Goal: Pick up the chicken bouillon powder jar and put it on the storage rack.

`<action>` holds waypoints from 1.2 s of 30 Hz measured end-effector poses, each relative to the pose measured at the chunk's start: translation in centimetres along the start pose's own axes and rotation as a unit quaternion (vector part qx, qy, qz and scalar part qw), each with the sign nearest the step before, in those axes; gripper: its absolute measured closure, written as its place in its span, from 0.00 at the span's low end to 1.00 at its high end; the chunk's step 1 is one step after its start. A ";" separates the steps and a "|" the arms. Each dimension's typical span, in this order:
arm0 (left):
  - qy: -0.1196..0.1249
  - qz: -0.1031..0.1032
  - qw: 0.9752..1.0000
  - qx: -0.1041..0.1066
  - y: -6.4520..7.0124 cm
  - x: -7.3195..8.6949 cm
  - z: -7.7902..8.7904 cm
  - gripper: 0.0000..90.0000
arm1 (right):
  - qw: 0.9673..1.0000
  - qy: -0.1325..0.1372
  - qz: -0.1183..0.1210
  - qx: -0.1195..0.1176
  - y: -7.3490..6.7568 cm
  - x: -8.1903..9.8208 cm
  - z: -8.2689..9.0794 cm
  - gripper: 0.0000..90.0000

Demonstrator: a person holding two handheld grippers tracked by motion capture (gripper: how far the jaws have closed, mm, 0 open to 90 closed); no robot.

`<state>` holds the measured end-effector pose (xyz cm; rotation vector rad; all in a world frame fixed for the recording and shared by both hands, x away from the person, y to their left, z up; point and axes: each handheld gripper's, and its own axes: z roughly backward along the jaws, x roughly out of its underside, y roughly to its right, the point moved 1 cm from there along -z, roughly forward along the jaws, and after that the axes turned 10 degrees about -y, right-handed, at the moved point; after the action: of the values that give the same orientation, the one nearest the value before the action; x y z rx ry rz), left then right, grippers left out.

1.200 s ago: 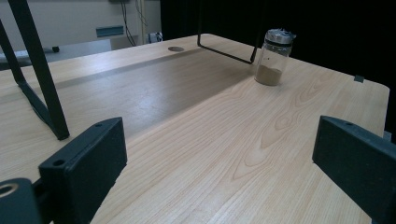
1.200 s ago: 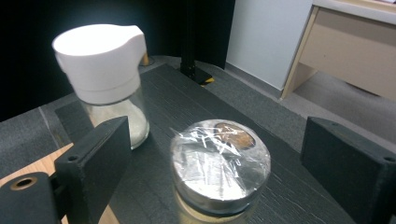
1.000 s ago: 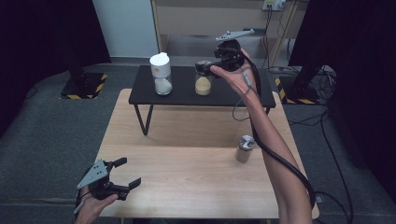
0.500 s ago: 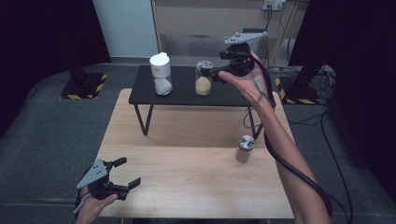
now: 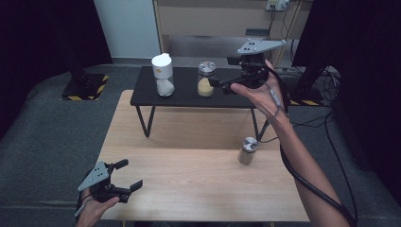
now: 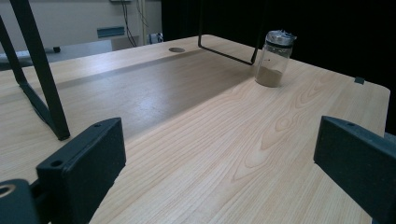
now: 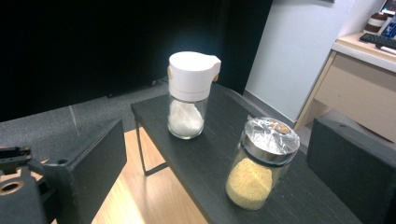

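A yellow-grain jar [image 5: 205, 79] with a metal lid stands on the low black table [image 5: 189, 98], next to a white-capped jar [image 5: 162, 75] of white powder. My right gripper [image 5: 221, 78] hovers just right of the yellow-grain jar, pointing at it. Its jaws have just been opening and stand open with nothing between them. In the right gripper view, the yellow-grain jar [image 7: 261, 163] sits ahead of the right gripper [image 7: 219, 179], with the white-capped jar [image 7: 191, 95] farther off. My left gripper [image 5: 130, 174] rests open at the wooden table's near left corner, empty.
A small glass jar [image 5: 248, 150] of brown powder stands on the wooden table [image 5: 189, 189] by the black table's right leg. That glass jar [image 6: 274, 58] is far ahead of the left gripper [image 6: 219, 172]. A cabinet [image 5: 213, 23] stands behind.
The right gripper has drawn back to the right, away from the yellow-grain jar, which stays on the black table. The left gripper has not moved.
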<state>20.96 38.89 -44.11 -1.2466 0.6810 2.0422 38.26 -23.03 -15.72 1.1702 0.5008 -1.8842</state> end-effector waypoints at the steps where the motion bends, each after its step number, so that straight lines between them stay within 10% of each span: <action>1: 0.000 0.000 1.000 0.000 0.0 0.0 0.0 0.01 | 1.000 0.000 0.001 -0.001 -0.2 0.1 0.2 0.06; 36: -0.001 0.003 1.000 -0.003 0.0 0.0 0.0 0.01 | 0.999 0.022 -0.022 -0.010 -3.4 13.1 7.4 0.07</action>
<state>20.94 38.92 -44.14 -1.2483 0.6790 2.0511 28.78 -32.12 -23.87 1.1971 0.5729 -1.8901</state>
